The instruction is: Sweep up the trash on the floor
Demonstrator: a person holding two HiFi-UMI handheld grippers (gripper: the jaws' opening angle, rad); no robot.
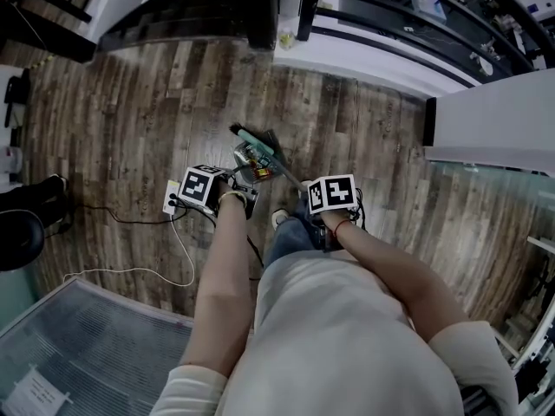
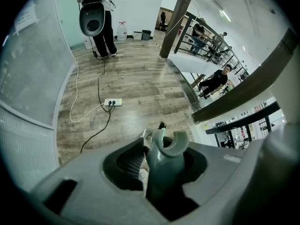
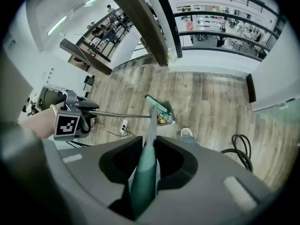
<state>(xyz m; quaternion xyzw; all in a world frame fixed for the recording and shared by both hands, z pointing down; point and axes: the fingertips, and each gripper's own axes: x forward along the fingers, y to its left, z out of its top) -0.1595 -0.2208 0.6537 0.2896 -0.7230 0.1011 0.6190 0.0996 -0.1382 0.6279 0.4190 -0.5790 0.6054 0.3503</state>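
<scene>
**Broom and pan meet over the trash pile**

Both tools are clenched. The left gripper [image 1: 227, 189] has its jaws clamped on the grey-green dustpan handle [image 2: 166, 168], whose clip-shaped end stands up just past them. The right gripper [image 1: 316, 199] has its jaws clamped on the teal broom handle [image 3: 144, 182], which runs down to the broom head [image 3: 157, 107].

The trash [image 1: 254, 163], a small bright heap of wrappers, lies on the wood floor [image 1: 130, 120] right in front of the person. It sits well in from the far edge, where the boards meet the white base of the railing. It is bunched against the near side of the broom head, where the thin rod from the left gripper comes down. Whether it already sits on the pan or only at the pan's lip cannot be told from these views.

The step in hand looks like the final gather. To do it well, the pan's lip likely needs to be held flat on the boards with steady downward pressure. Short, low strokes from the broom should drive the heap in without flicking light pieces over the back. The pan should tip back before it lifts.

A shoe [image 1: 279, 217] stands just beside the pile. A power strip [image 1: 171, 199] and its cables lie toward the floor's left side, clear of the stroke.
</scene>
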